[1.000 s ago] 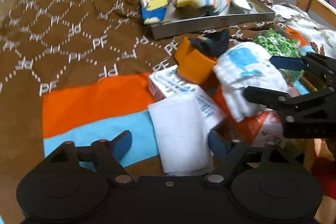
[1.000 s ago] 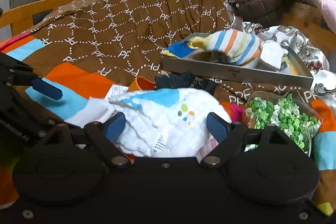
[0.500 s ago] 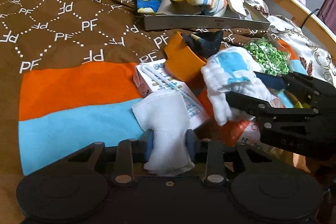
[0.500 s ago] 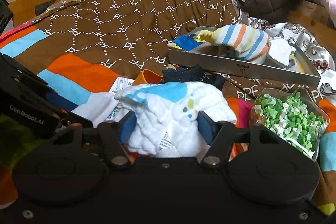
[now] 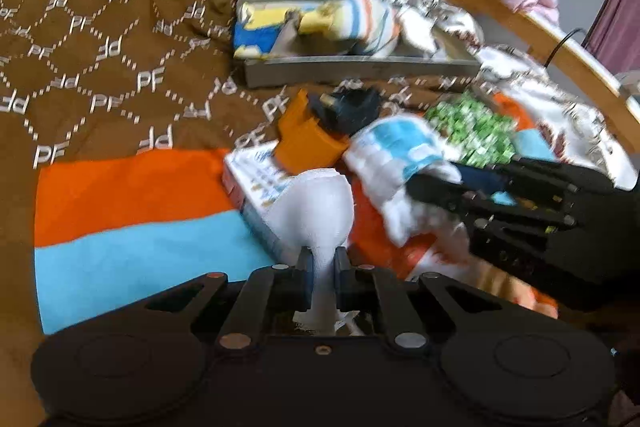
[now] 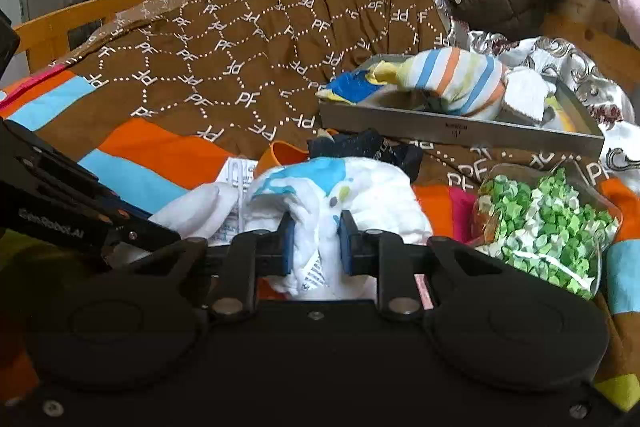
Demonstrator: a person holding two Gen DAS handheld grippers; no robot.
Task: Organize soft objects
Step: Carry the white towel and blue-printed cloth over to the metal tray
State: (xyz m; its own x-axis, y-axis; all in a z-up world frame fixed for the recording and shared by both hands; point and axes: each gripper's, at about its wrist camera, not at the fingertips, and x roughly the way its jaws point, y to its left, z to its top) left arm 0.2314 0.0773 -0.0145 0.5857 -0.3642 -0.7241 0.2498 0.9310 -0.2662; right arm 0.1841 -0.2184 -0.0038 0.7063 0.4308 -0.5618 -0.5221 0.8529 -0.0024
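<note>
Both tongs are clamped: left tongs (image 5: 321, 273) pinch the white cloth (image 5: 320, 211), right tongs (image 6: 317, 242) the printed muslin cloth (image 6: 340, 187). The metal tray (image 6: 460, 131) lies ahead toward the bed's far edge, nearer the right.

Both wrist views sit low and close over the bed, sharing the metal tray (image 5: 360, 69) (image 6: 460, 131) ahead.

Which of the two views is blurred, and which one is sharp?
Left wrist view: motion blur smears the white cloth, the metal tray and the right gripper. Right wrist view: sharp, the printed cloth reads clearly; fisheye bending at the edges.
</note>
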